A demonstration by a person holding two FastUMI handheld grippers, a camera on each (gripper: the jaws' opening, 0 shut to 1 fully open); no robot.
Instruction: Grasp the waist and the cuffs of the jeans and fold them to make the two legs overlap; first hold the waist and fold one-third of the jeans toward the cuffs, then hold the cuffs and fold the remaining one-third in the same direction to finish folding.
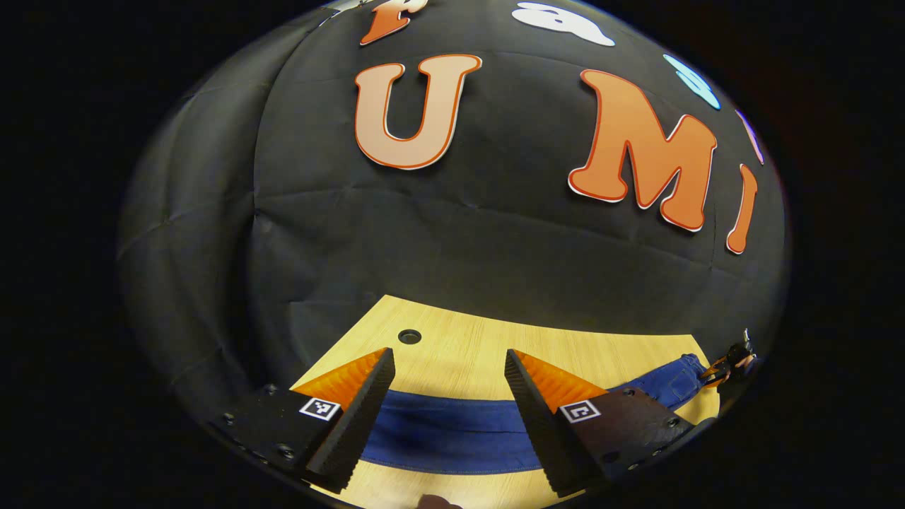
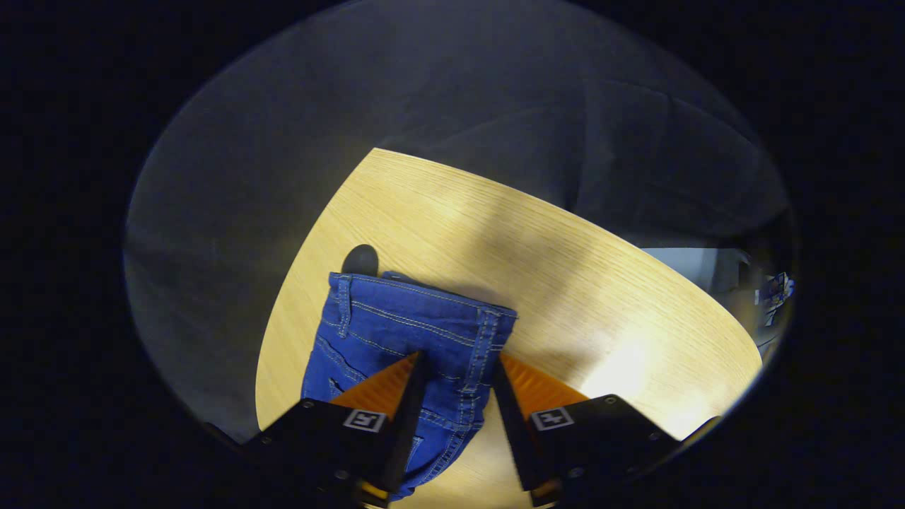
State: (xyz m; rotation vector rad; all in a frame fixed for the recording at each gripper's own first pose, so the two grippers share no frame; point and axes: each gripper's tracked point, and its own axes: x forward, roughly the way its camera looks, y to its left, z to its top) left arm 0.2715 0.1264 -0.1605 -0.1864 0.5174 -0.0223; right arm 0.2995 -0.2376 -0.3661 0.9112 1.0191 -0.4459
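On table (image 2: 580,268): jeans (image 2: 403,332), flat.

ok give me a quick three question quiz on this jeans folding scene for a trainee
1. True or false: the left claw stands open over the jeans.
2. Which part of the jeans lies between the right claw's fingers: A) cuffs B) waist end with belt loops C) a knee?
3. Fill in: the jeans lie on a ____ table with a round hole.

Key: 1 true; 2 B; 3 wooden.
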